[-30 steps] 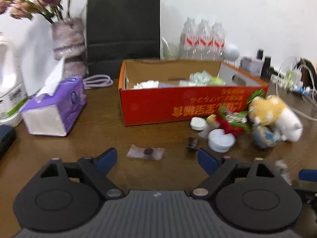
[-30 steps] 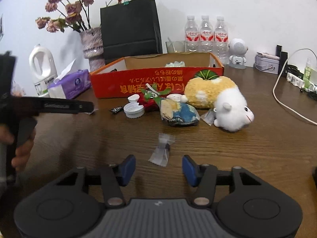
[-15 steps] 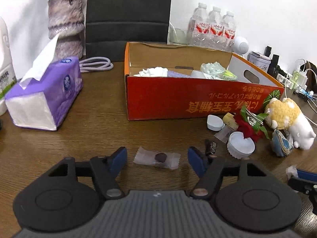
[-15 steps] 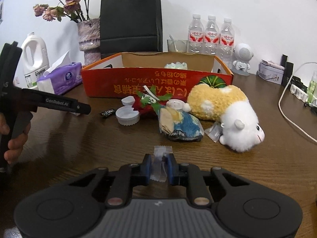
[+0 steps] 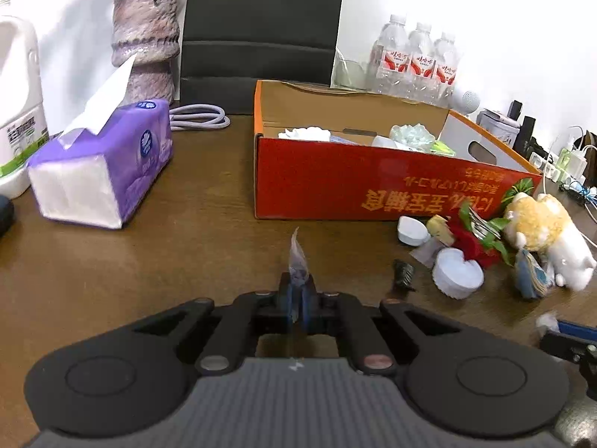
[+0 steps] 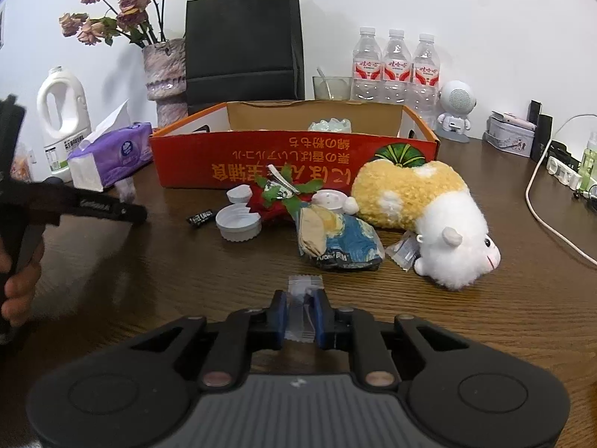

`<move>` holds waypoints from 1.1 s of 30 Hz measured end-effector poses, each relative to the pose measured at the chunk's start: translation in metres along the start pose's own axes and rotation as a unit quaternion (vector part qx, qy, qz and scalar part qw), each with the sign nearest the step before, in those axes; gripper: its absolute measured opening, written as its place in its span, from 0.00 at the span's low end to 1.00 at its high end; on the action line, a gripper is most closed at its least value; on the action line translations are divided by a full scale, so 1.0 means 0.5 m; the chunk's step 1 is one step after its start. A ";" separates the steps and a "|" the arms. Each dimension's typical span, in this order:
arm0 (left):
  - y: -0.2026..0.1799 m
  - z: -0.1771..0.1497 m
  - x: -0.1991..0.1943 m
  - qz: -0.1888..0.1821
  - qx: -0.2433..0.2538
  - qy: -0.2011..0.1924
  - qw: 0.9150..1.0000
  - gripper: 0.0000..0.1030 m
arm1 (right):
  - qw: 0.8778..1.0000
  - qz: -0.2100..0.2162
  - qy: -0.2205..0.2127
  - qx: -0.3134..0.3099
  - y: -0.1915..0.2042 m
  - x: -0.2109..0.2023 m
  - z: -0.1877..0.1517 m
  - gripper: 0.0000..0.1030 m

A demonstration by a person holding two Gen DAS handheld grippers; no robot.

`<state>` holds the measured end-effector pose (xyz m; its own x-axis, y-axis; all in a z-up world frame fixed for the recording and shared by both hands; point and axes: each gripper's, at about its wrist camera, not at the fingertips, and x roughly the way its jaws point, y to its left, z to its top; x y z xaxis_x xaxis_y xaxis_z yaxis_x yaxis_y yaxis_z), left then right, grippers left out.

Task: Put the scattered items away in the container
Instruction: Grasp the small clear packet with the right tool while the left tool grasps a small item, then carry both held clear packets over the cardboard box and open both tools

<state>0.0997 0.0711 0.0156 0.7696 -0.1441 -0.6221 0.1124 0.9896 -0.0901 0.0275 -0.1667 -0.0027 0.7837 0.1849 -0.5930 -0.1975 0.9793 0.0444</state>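
The red cardboard box [image 5: 373,190] stands on the brown table, with several items inside; it also shows in the right wrist view [image 6: 261,156]. My left gripper [image 5: 297,293] is shut on a clear candy wrapper [image 5: 297,257] that sticks up between its blue pads, in front of the box. My right gripper [image 6: 301,311] is shut on a small clear packet [image 6: 303,298] low over the table. Scattered ahead lie a plush toy [image 6: 429,205], a blue snack bag [image 6: 335,242], a white cap [image 6: 238,222], a red-green decoration [image 6: 280,194] and a black wrapper [image 6: 201,217].
A purple tissue pack [image 5: 104,171], a white jug [image 5: 16,112], a vase [image 5: 145,41] and a black bag [image 6: 242,37] stand left and behind. Water bottles [image 6: 395,63], a small robot figure [image 6: 457,112] and cables [image 6: 541,186] are at the right.
My left gripper has closed on the candy wrapper and lifted it off the table. My right gripper closed on the clear packet half a second ago and still holds it.
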 end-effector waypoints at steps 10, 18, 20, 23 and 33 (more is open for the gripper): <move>-0.133 -0.107 -0.211 0.023 0.000 -0.100 0.995 0.05 | 0.996 0.010 -0.085 -0.008 0.015 -0.110 -0.006 0.13; -0.205 -0.162 -0.315 0.029 0.004 -0.145 0.989 0.05 | 0.991 0.019 -0.131 -0.014 0.026 -0.212 -0.037 0.13; -0.212 -0.172 -0.333 0.036 0.004 -0.150 0.988 0.05 | 0.990 0.019 -0.140 -0.014 0.025 -0.237 -0.052 0.13; -0.221 -0.187 -0.358 0.037 0.005 -0.158 0.987 0.05 | 0.989 0.020 -0.147 -0.009 0.018 -0.264 -0.072 0.13; -0.219 -0.193 -0.366 0.037 0.003 -0.163 0.986 0.05 | 0.988 0.016 -0.155 -0.009 0.009 -0.286 -0.083 0.13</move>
<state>-0.1140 -0.0107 0.0645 0.9371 -0.0658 -0.3427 0.0520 0.9974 -0.0494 -0.1102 -0.1921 0.0489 0.9190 0.2345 -0.3168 -0.2332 0.9715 0.0426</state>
